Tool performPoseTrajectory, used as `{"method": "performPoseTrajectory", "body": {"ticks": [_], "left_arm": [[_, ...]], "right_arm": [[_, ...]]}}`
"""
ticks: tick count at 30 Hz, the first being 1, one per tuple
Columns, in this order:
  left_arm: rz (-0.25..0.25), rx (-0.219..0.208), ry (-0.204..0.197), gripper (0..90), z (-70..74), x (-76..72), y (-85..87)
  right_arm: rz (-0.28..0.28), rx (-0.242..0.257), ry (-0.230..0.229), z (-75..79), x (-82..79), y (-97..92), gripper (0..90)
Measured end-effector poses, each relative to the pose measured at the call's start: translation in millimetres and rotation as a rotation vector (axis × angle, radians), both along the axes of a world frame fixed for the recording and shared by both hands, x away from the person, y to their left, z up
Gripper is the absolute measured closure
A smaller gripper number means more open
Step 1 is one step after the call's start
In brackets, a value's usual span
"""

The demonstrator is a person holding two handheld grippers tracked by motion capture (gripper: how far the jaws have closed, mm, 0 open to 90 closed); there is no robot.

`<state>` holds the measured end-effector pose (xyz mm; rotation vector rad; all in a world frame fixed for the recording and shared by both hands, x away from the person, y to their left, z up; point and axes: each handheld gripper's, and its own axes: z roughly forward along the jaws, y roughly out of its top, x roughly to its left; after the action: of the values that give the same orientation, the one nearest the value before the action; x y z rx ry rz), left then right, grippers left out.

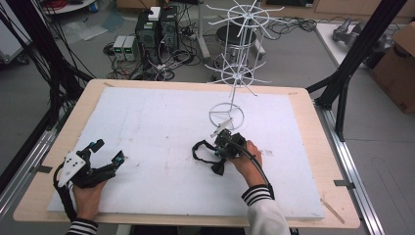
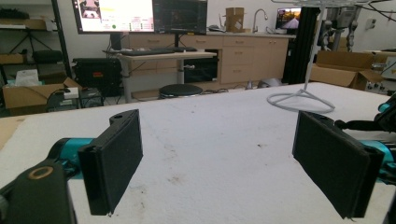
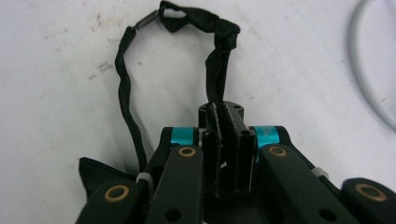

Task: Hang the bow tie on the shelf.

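One black strap [image 3: 215, 51], one white wire rack [image 1: 238, 58], two claws.

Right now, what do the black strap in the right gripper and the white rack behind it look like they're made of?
The black strap looks like soft woven fabric, matte: it folds and creases, with a small metal-looking clasp near the top of its loop. The right gripper is shut on it. The white rack looks like thin metal wire with a smooth white coating, though plastic can't be ruled out.

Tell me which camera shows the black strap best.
The right gripper view: the black strap loops close up on the white mat, pinched in the right gripper. The high view shows it small beside that gripper; the left gripper view hardly shows it.
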<state>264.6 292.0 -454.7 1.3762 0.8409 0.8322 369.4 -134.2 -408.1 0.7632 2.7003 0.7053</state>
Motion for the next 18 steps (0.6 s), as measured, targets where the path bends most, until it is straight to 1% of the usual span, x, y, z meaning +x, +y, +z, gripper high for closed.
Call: {"method": "performPoseTrajectory", "body": {"ticks": [1, 2, 3, 4, 6, 7, 8, 9, 10, 11, 15, 18], "left_arm": [[0.001, -0.001, 0.000, 16.3, 0.0, -0.1, 0.0], [0.000, 0.000, 0.000, 16.3, 0.0, 0.0, 0.0], [0.000, 0.000, 0.000, 16.3, 0.0, 0.0, 0.0], [0.000, 0.000, 0.000, 16.3, 0.0, 0.0, 0.0], [0.001, 0.001, -0.001, 16.3, 0.0, 0.0, -0.1], [0.001, 0.001, 0.000, 16.3, 0.0, -0.1, -0.1], [0.001, 0.000, -0.001, 16.3, 0.0, -0.1, -0.2], [0.001, 0.000, 0.000, 16.3, 0.0, -0.1, -0.2], [0.001, 0.001, 0.000, 16.3, 0.0, -0.1, -0.1], [0.001, 0.000, -0.001, 16.3, 0.0, -0.1, -0.2], [0.001, 0.000, -0.001, 16.3, 0.0, 0.0, -0.2], [0.001, 0.001, -0.001, 16.3, 0.0, 0.0, -0.2]], "right_arm": [[0.000, 0.000, 0.000, 0.0, 0.0, 0.0, 85.6], [0.002, 0.013, -0.010, 2.0, -0.3, -1.1, 85.6], [0.006, 0.036, -0.025, 4.5, -0.6, -2.5, 85.7], [-0.002, 0.069, -0.044, 9.3, -2.4, -5.0, 85.7], [-0.003, 0.075, -0.047, 10.1, -2.7, -5.6, 85.7], [-0.003, 0.084, -0.063, 11.9, -3.2, -6.9, 85.7], [-0.008, 0.090, -0.066, 13.4, -4.3, -7.8, 85.6], [-0.016, 0.117, -0.087, 16.7, -5.6, -10.4, 85.7], [-0.016, 0.117, -0.087, 16.7, -5.6, -10.4, 85.7], [-0.018, 0.126, -0.099, 18.2, -6.1, -11.4, 85.7], [-0.027, 0.202, -0.163, 28.3, -9.9, -16.6, 85.7], [-0.033, 0.245, -0.209, 34.7, -13.0, -19.8, 85.7]]}}
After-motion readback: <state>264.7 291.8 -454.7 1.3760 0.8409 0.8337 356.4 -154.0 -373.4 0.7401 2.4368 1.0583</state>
